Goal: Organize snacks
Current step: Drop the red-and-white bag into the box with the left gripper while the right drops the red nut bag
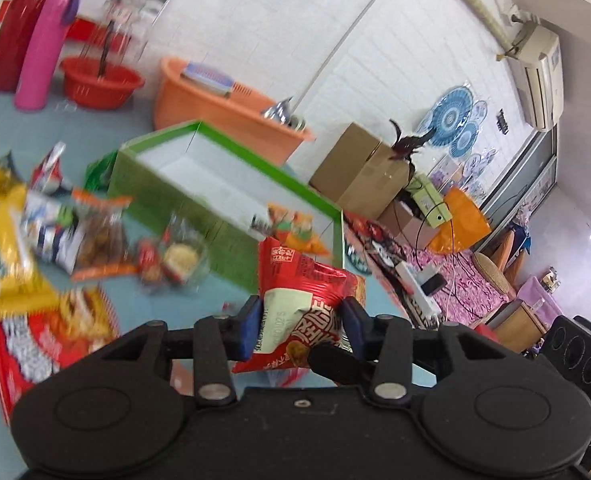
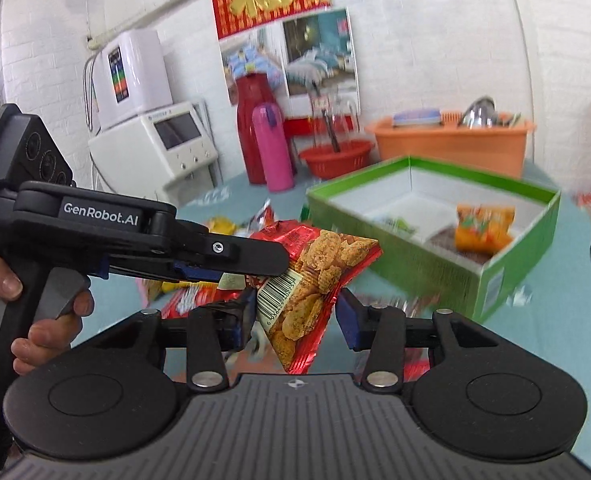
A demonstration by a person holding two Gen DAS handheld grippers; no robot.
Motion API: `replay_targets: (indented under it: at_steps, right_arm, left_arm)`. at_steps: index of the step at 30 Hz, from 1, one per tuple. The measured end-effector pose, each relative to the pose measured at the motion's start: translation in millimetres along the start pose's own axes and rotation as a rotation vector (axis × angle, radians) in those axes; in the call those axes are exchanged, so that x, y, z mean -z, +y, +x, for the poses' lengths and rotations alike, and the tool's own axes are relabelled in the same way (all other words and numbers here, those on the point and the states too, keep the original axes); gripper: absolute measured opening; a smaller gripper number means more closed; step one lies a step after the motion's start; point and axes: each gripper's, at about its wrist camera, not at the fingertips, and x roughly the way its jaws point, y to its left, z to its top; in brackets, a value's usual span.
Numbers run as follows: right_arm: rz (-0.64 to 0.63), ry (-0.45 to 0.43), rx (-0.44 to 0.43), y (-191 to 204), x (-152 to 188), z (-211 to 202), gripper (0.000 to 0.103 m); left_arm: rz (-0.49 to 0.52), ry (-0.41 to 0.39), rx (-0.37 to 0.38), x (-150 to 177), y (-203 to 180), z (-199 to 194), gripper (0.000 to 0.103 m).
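Snack packet (image 1: 295, 304), red with a pale label, sits pinched between the blue pads of your left tool (image 1: 301, 326), lifted off the table (image 1: 143, 304). From your right-hand camera that same packet (image 2: 315, 276) hangs between the two tools: the left tool (image 2: 255, 258) reaches in from the side and clamps its upper edge, while your right tool (image 2: 295, 320) has its jaws spread wide on either side of the packet's lower corner; its left pad looks to brush the wrapper, the right pad stands apart from it. Ahead of both tools stands the green box (image 1: 231, 184), white inside, with an orange packet (image 2: 483, 228) lying in its near corner. To the left of your left tool, loose snack bags (image 1: 55, 232) are scattered on the table. Beyond the box sits an orange basin (image 2: 451, 144).
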Motion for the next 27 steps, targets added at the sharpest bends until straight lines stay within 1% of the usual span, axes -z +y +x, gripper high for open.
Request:
replay_targets:
  at_steps: [4,11,20,22,23,24,26,27]
  right_arm:
    - [0.010,-0.049,0.010,-17,-23,5,0.075]
    - [0.054,-0.101,0.058,-47,-45,21,0.075]
    - [0.121,-0.078,0.103,-90,-45,54,0.075]
    - [0.127,-0.071,0.111,-95,-43,61,0.078]
    - [0.121,-0.068,0.120,-97,-42,65,0.081]
    - [0.106,-0.063,0.137,-97,-40,69,0.086]
    - [0.056,-0.061,0.195,-94,-36,74,0.103]
    - [0.036,-0.066,0.216,-92,-33,75,0.103]
  left_arm:
    - [0.023,-0.017,0.004,-27,-7,18,0.068]
    - [0.039,-0.022,0.044,-60,-3,61,0.068]
    - [0.045,0.035,0.044,-75,17,117,0.069]
    - [0.050,0.043,0.032,-76,22,125,0.071]
    - [0.058,0.043,0.019,-75,23,128,0.081]
    - [0.066,0.035,-0.003,-75,24,129,0.102]
    - [0.075,0.023,-0.042,-72,26,129,0.103]
    - [0.077,0.020,-0.059,-70,26,128,0.103]
